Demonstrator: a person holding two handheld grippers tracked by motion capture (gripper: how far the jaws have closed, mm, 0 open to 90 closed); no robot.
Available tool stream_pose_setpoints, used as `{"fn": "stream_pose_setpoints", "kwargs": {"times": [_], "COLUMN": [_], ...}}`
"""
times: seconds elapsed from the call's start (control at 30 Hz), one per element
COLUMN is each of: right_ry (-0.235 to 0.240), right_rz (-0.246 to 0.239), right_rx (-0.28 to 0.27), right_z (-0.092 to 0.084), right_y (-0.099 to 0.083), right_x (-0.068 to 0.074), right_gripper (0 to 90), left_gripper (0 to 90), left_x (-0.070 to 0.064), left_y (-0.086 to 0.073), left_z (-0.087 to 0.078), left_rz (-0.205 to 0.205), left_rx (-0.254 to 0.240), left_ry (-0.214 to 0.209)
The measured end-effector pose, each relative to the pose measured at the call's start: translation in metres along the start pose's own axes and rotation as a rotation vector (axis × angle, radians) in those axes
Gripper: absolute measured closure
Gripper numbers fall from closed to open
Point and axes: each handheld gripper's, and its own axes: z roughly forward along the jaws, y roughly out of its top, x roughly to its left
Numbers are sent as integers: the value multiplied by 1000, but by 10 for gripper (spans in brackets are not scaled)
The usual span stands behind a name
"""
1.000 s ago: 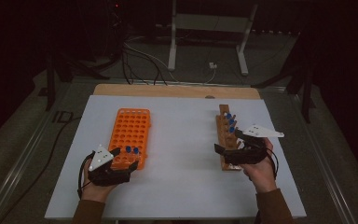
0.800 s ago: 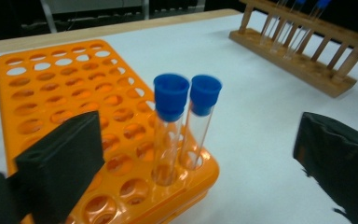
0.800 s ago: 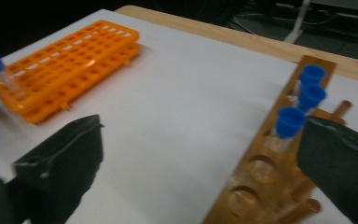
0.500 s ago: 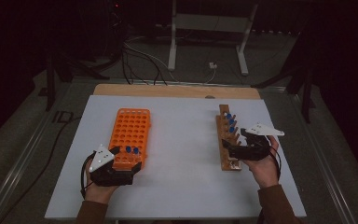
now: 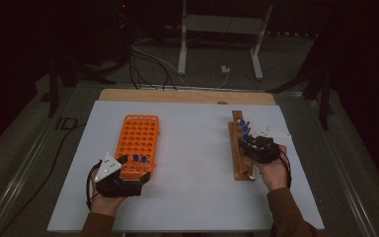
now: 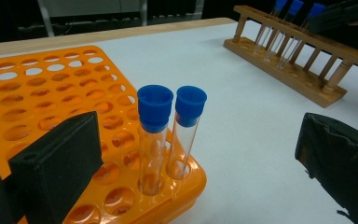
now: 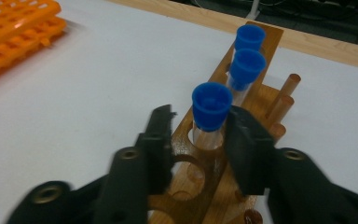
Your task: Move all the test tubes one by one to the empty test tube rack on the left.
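Observation:
An orange tube rack lies left of centre on the white table. Two blue-capped glass tubes stand side by side in its near right corner. My left gripper is open wide, one jaw over the rack and the other over the table, with the two tubes between them. A wooden rack at the right holds three blue-capped tubes. My right gripper is open, its jaws close on either side of the nearest tube. The right jaw looks to be against the glass.
The white table top has a wooden strip along its far edge. Behind the table a metal stand and cables sit on the dark floor. The wooden rack's near holes hold nothing.
My right gripper has moved forward along the wooden rack until its jaws sit around the nearest tube. My left gripper has shifted slightly right, towards the orange rack's near corner.

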Motion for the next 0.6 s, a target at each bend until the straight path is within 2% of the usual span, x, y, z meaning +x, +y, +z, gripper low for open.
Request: {"fn": "stream_pose_setpoints", "kwargs": {"times": [0.1,0.27,0.6], "right_ry": [-23,-32,-46], "right_rz": [-21,-17,-4], "right_rx": [-5,-4,-7], "right_z": [3,8,12], "right_y": [1,2,2], "right_x": [2,2,-1], "right_gripper": [682,759,761], "left_gripper": [11,11,11], "left_x": [0,-1,-1], "left_y": [0,0,0], "left_z": [0,0,1], "left_rz": [-1,-2,-3], "left_rx": [0,1,4], "left_ry": [-1,-4,-9]}}
